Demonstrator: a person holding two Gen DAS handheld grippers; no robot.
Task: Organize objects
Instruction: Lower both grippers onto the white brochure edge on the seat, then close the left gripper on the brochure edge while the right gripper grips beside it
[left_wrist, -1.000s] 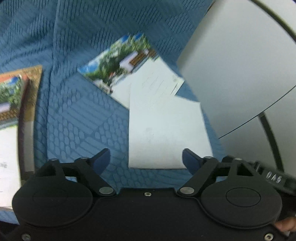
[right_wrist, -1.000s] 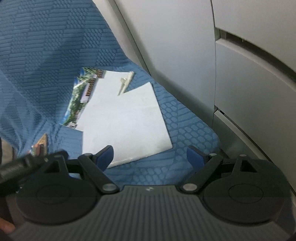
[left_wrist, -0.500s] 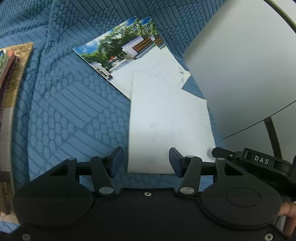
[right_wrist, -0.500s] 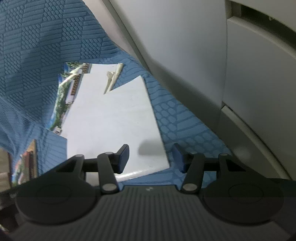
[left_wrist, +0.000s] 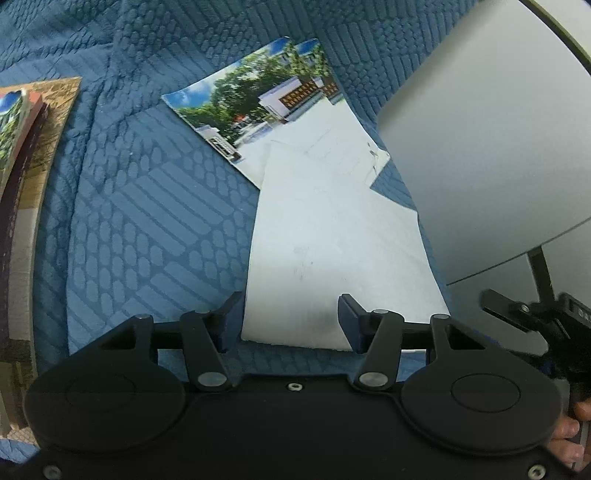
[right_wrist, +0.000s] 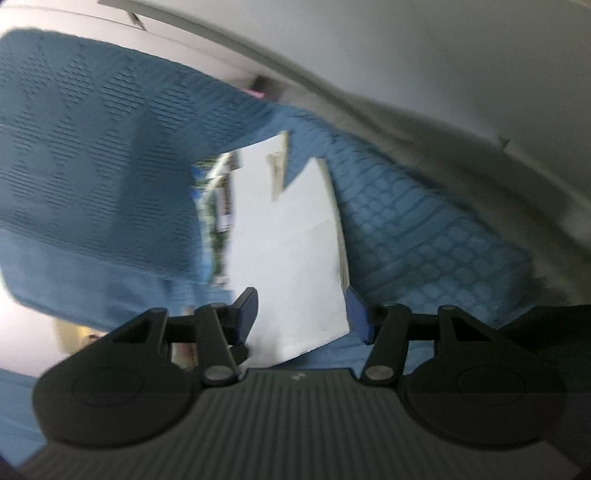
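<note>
Looks like a bedroom at home: quilted blue bedspread (left_wrist: 147, 206) w/ pale cabinet panels (left_wrist: 480, 147) right beside it.

Blue quilted bedspread with raised brick-and-oval pattern (left_wrist: 155, 206); plain white paper sheet (left_wrist: 332, 258); glossy photo card (left_wrist: 258, 103) at 12 o'clock, green trees, blue sky.

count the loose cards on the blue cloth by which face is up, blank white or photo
blank white side up: 2, the near white card and the white card behind it
photo side up: 2, the photo card and another photo card's edge behind
total: 4
</note>
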